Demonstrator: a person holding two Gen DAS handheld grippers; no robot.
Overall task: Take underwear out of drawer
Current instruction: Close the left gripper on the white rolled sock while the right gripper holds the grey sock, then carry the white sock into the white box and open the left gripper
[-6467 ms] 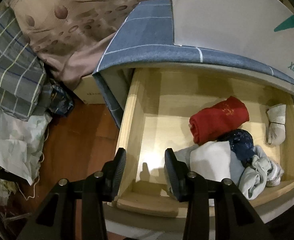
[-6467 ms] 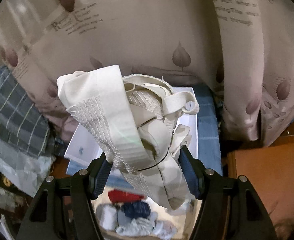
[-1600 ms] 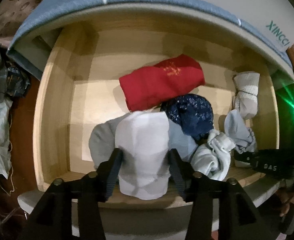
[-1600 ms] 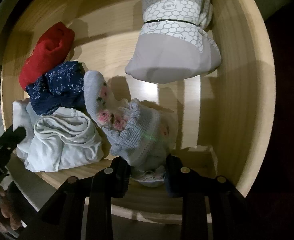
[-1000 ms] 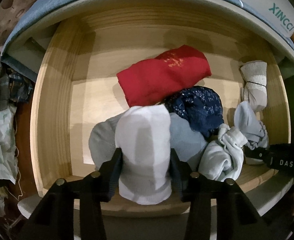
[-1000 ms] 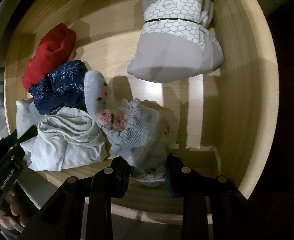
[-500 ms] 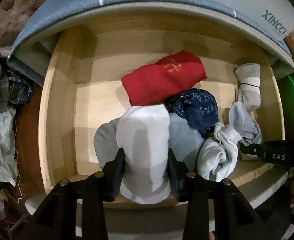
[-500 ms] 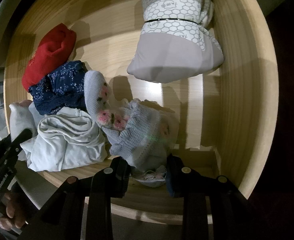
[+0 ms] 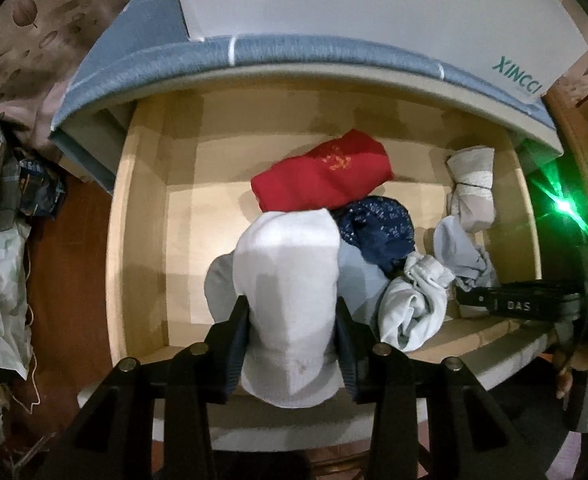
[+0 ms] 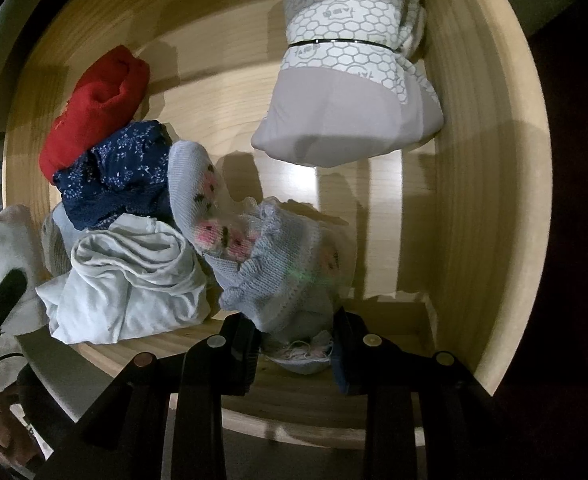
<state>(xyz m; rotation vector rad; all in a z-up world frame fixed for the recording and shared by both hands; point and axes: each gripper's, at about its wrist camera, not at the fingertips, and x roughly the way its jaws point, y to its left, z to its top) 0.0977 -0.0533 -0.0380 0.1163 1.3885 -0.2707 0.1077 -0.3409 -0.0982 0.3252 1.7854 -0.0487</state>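
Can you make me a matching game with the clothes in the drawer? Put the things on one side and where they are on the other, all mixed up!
Things:
1. white roll
2. knitted blue sock
3. red roll
4. honeycomb bundle

Places:
A. far right corner of the drawer
B. between the right hand-held gripper's pads
C. behind the dark blue piece
D. between the left hand-held gripper's pads

Pairs: 1-D, 2-B, 3-C, 4-A
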